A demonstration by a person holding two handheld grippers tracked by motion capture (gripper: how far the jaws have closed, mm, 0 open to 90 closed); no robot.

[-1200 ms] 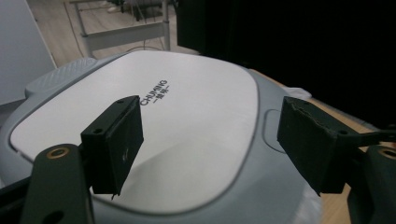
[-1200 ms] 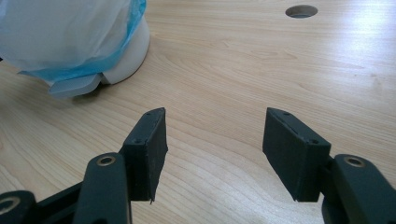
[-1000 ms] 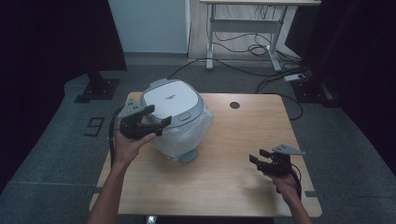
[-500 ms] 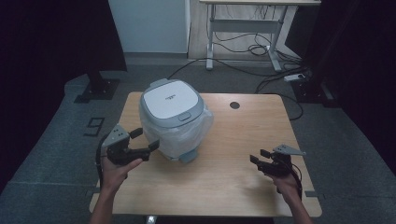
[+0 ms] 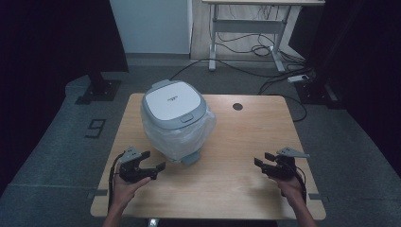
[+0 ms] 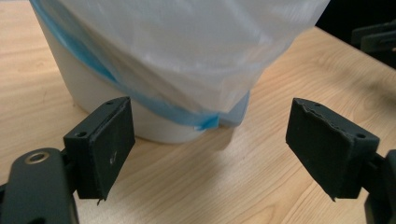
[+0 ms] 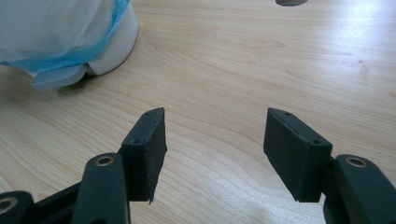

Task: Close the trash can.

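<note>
A white pedal bin (image 5: 176, 118) with a grey lid (image 5: 172, 101) stands left of the table's middle, and a white bag (image 5: 182, 135) hangs over its sides. My left gripper (image 5: 153, 161) hovers low near the front left, short of the bin. Its jaws have just been opening and stand open with nothing between them. In the left gripper view the gripper (image 6: 210, 140) faces the bag (image 6: 187, 46) and the bin's base (image 6: 84, 98). My right gripper (image 5: 264, 159) rests open and empty at the front right. From the right gripper (image 7: 215, 149) the bin (image 7: 119, 42) lies far left.
The wooden table (image 5: 246, 137) has a round cable hole (image 5: 237, 107) at the back right. The bin's grey pedal (image 5: 190, 158) sticks out toward me. Bare wood lies between the two grippers. Cables and a desk frame (image 5: 246, 42) lie on the floor behind.
My left gripper has come down and toward me from the bin's upper left side to just above the table in front of it. The right gripper has stayed put.
</note>
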